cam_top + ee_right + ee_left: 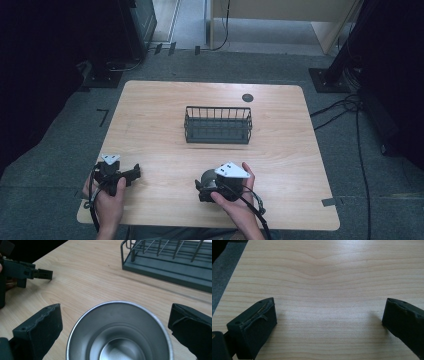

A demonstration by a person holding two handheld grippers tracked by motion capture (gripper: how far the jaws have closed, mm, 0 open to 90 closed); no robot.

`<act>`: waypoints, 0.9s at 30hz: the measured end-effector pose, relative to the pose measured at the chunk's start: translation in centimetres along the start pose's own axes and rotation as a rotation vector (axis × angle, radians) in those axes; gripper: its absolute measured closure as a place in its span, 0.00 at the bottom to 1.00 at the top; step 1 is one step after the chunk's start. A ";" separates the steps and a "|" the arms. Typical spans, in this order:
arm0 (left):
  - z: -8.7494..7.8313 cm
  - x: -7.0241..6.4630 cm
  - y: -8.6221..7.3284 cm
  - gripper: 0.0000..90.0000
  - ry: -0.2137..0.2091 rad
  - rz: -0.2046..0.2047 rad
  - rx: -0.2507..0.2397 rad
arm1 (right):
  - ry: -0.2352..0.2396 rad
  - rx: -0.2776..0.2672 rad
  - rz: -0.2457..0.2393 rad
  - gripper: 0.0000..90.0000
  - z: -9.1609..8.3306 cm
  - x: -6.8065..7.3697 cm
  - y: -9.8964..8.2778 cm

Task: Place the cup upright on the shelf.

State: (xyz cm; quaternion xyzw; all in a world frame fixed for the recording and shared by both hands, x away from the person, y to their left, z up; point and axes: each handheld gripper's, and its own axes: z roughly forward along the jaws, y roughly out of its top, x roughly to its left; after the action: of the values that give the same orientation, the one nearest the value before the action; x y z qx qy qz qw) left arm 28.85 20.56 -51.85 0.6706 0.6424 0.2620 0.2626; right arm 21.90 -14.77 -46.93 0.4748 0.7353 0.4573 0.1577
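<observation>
I work in what looks like a lab or recording room: my wooden desk (280, 150) stands on grey carpet (50, 145), with dark stands (327, 77) and trailing cables (362, 145) around it.

— What does each hand-held gripper look like?
— The left hand-held gripper (131, 174) and the right hand-held gripper (201, 190) are black, each topped by a grey three-cornered plate, with a black cable trailing back.
— The jaws?
— Blocky, dark padding, frayed edges, small screw holes.

No readable text, labels or numbers, as far as these dim views allow
</observation>
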 end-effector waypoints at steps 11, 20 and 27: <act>0.0 0.0 0.0 0.00 0.000 0.000 0.000 | -0.020 0.041 0.007 0.00 1.4 -0.3 -2.1; 0.0 0.0 0.0 0.00 0.000 0.000 0.000 | -0.031 0.053 0.005 0.09 2.1 -0.2 -3.0; 0.0 0.0 0.0 0.00 0.000 0.000 0.000 | -0.034 0.036 0.001 0.16 1.9 -0.2 -3.0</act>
State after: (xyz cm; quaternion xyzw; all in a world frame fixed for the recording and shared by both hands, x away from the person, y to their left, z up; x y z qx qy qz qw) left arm 28.85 20.56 -51.86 0.6705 0.6425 0.2620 0.2626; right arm 21.61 -14.37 -50.45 0.4857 0.7403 0.4360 0.1613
